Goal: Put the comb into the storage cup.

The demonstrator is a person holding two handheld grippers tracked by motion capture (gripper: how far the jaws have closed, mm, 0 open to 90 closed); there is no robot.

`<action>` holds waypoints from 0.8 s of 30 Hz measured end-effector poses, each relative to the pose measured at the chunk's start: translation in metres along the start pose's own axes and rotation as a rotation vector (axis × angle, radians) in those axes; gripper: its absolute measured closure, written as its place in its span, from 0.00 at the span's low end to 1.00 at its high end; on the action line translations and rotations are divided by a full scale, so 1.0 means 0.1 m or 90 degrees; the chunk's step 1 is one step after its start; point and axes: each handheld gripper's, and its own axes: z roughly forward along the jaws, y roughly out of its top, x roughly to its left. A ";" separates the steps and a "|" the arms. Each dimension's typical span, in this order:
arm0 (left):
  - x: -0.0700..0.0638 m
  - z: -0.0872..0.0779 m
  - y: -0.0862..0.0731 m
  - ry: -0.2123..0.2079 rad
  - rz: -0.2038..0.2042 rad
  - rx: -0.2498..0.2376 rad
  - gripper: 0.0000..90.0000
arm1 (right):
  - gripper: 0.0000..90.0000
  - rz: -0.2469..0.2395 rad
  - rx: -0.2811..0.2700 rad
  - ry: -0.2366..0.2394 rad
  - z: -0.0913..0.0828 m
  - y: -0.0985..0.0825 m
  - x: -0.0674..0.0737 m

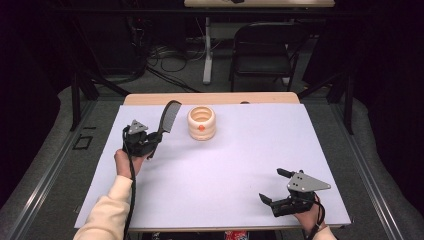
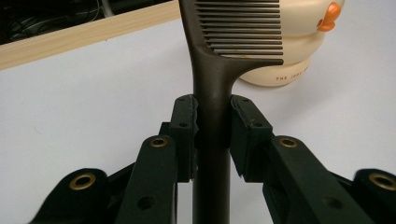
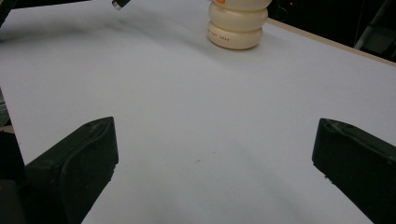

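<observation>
**Comb held by its handle, cup ahead**

Left gripper (image 2: 212,135) clamps the handle of a dark comb (image 1: 169,117), jaws pressed on both sides just below the teeth. Comb is lifted, teeth end leaning toward the cream cup (image 1: 201,123), just beside it. Right gripper (image 1: 281,189) rests near the table (image 1: 240,165) edge, jaws wide apart, holding nothing. Comb looks light, stiff, smooth plastic; the handle grip seems right, though it may twist.
</observation>
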 end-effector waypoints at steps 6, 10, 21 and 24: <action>0.00 0.00 0.03 -0.002 0.003 -0.006 0.80 | 0.00 0.000 0.000 0.000 0.00 0.00 0.00; 0.00 0.00 0.05 -0.007 -0.001 -0.013 0.80 | 0.00 0.000 0.001 0.000 0.00 0.00 0.00; -0.02 0.03 0.12 -0.018 -0.005 -0.020 0.80 | 0.00 0.000 0.000 -0.001 0.00 0.00 0.00; -0.04 0.05 0.15 -0.020 -0.002 -0.024 0.80 | 0.00 0.001 -0.001 -0.002 0.00 0.00 0.00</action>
